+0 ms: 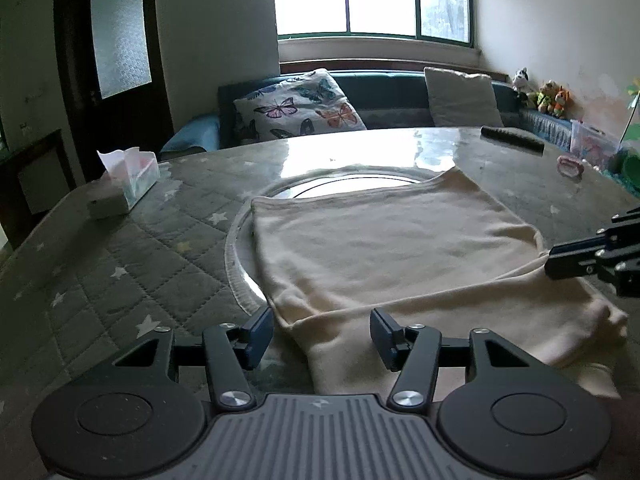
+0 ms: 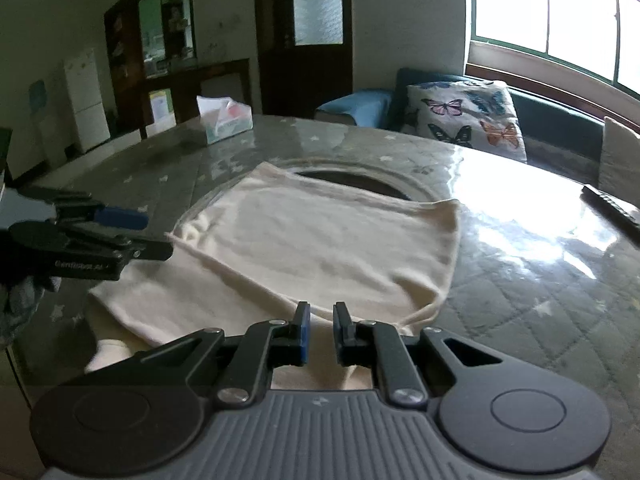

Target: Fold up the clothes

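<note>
Cream garment lies on the table, already doubled over once, its far half draped across the round glass turntable set in the table's middle. All places below are relative to the garment.

Left gripper sits at the near-left corner, jaws apart w/ the cloth edge betw. them; pads don't look to be pressing, so open, not holding. Right gripper is at the near-right edge, jaws almost together w/ a slim gap; cloth lies under and ahead of the tips, but a pinch can't be confirmed, so I'd call it near-closed on nothing visible.

Tissue box is far-left of it, dark remote far-right, both well apart from it.

Handling, as a guess: soft knit, light, floppy, no stiffness, so it'll sag and drag if lifted from one point. Glass under it prob. lets it slide. Best hold: the 2 near corners, pinching both layers at the hem, then lift together & lay over the far edge
</note>
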A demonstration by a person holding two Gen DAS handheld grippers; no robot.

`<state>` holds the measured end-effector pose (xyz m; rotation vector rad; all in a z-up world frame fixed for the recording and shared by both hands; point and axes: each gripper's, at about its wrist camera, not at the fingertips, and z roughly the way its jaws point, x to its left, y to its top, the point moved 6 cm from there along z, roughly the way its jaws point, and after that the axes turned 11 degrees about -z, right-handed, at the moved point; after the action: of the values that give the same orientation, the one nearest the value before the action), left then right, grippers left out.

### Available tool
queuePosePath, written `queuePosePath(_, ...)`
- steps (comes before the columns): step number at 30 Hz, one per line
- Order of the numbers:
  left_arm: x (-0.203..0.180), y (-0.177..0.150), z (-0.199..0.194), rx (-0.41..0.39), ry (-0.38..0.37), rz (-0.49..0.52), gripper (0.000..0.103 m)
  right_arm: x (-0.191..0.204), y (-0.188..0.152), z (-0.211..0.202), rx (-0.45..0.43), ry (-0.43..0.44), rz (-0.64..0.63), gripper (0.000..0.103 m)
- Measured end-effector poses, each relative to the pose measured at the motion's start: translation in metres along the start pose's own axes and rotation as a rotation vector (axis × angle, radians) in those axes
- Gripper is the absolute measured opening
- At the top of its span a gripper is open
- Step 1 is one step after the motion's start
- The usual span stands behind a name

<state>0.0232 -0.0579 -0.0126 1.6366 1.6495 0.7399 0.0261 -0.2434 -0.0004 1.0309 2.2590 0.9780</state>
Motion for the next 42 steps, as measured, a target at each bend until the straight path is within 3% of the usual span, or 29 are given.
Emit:
queuePosePath(3, 0.0, -0.005, 0.008, 0.009, 0.015, 0.024, 0.058, 0.001, -0.007, 0.009, 0.025, 0.007, -0.005, 0.018)
queuePosePath(7, 0.0, -0.007, 0.003, -0.002, 0.016, 0.042, 0.06, 0.001, -0.015, 0.006, 0.049, 0.007, -0.018, 0.018)
queuePosePath(10, -0.007, -0.008, -0.007, -0.015, -0.001, 0.059, 0.067, 0.004, -0.017, -0.003, 0.048, 0.007, -0.036, 0.026)
queuePosePath(16, -0.031, -0.019, -0.026, -0.031, -0.052, 0.122, 0.073, 0.022, -0.016, -0.021, 0.017, 0.051, -0.088, 0.028)
queuePosePath(21, -0.04, -0.036, -0.026, -0.004, -0.057, 0.161, 0.074, 0.029, -0.032, -0.015, 0.059, 0.069, -0.1, 0.028)
queuePosePath(31, -0.031, -0.021, -0.025, -0.041, -0.033, 0.123, 0.074, 0.012, -0.004, -0.011, -0.006, 0.031, -0.086, 0.03)
queuePosePath(37, -0.021, -0.03, -0.014, -0.003, -0.018, 0.117, 0.075, 0.0, -0.013, 0.012, 0.036, 0.014, -0.044, 0.03)
queuePosePath(42, -0.017, -0.029, -0.024, -0.015, -0.017, 0.124, 0.075, 0.006, -0.016, -0.003, 0.027, 0.021, -0.068, 0.03)
